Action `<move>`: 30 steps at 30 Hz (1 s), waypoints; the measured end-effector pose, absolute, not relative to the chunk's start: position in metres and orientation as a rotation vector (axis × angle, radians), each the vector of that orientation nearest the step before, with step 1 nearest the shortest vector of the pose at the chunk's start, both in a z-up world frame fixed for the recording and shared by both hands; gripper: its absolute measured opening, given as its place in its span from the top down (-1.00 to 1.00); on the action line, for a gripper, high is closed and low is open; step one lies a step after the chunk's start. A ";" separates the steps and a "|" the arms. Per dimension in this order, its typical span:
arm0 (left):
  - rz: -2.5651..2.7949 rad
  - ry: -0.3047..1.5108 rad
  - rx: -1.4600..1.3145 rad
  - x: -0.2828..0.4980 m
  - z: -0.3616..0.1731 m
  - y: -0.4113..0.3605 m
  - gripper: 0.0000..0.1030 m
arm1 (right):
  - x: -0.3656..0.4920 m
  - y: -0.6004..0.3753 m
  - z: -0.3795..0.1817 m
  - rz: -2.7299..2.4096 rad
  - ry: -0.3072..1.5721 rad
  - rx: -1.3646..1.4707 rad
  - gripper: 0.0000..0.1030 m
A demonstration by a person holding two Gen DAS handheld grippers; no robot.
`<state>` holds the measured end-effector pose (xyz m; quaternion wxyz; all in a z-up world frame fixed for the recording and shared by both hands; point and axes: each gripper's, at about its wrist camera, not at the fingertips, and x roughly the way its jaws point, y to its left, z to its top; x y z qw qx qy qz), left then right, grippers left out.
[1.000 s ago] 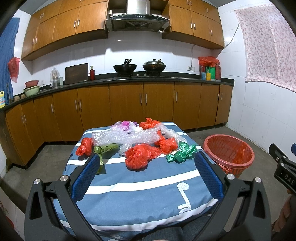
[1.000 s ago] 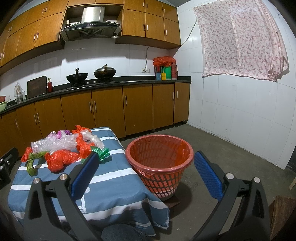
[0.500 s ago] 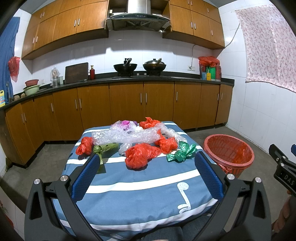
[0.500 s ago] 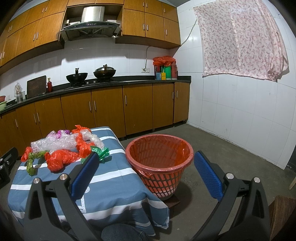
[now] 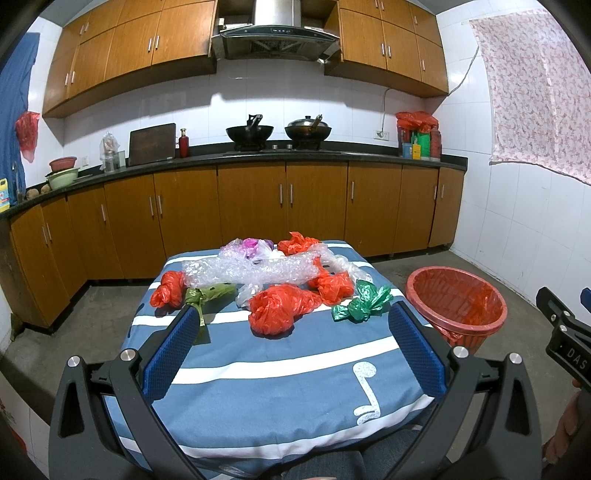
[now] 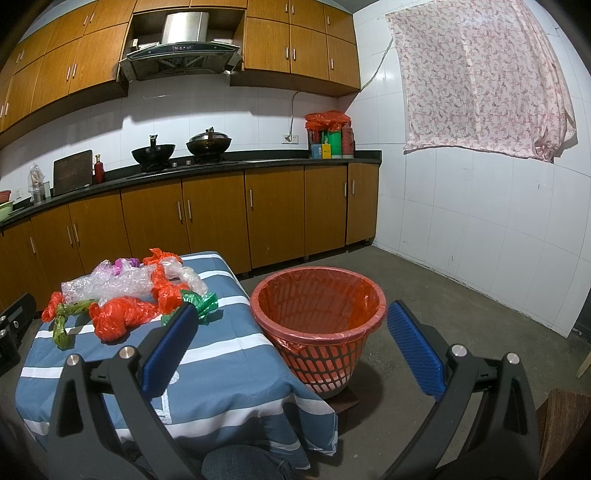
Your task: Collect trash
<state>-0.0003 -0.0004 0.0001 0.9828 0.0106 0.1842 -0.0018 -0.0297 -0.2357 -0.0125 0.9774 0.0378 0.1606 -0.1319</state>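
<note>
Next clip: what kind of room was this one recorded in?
Almost certainly a home kitchen. A range hood hangs over two woks on a hob, and wooden cabinets run under a dark countertop along tiled walls. A cloth-covered table of crumpled plastic bags stands beside a red wastebasket.

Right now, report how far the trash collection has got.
Nothing looks done: the red basket beside the table shows only its red liner. Nothing is in hand: the left gripper and right gripper are both open and empty. All of it is left: the red bags, green bag and bubble wrap lie on the table.
</note>
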 end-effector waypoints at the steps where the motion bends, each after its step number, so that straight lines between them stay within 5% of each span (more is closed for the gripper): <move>1: -0.004 0.370 0.021 0.000 0.000 -0.001 -0.96 | -0.030 -0.236 -0.012 -0.266 0.324 0.076 -0.92; 30: 0.005 0.372 0.026 -0.004 -0.002 -0.008 -0.96 | -0.032 -0.246 -0.009 -0.251 0.339 0.087 -0.92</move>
